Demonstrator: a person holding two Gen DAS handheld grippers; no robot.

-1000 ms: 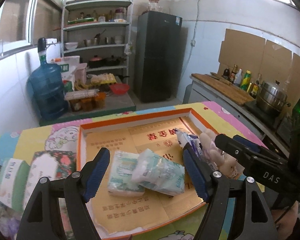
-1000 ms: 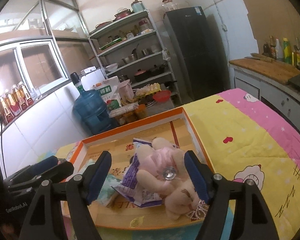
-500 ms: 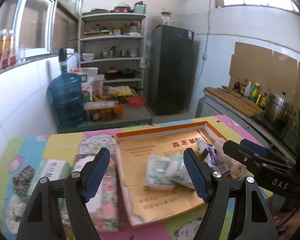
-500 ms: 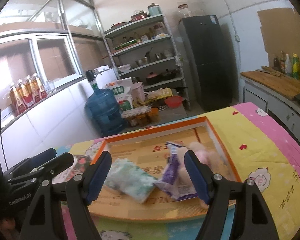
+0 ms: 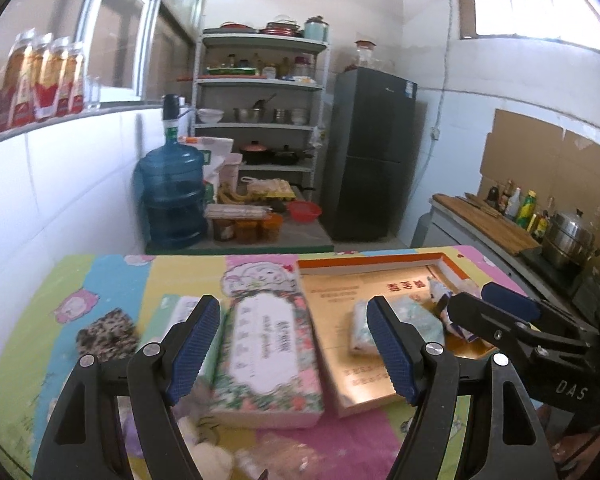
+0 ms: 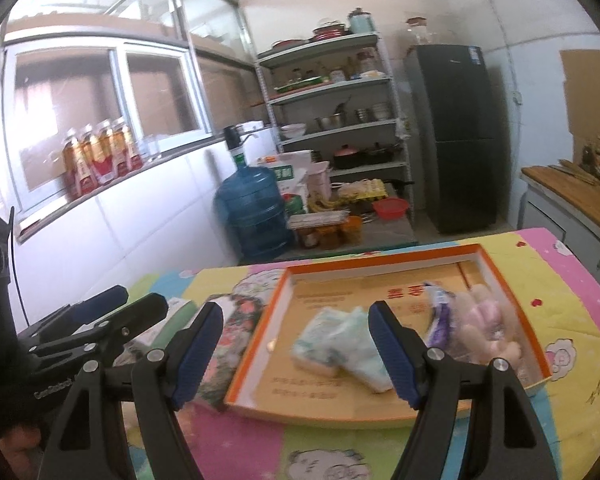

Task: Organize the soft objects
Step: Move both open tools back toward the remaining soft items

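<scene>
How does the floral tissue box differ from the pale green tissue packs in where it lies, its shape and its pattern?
The floral tissue box lies on the table mat, outside the orange-rimmed tray; the pale green tissue packs lie inside it. The box is a long, firm-edged block; the packs look squashy and rumpled. The box has pink flowers and a white label; the packs are mostly plain. Neither is held.
</scene>
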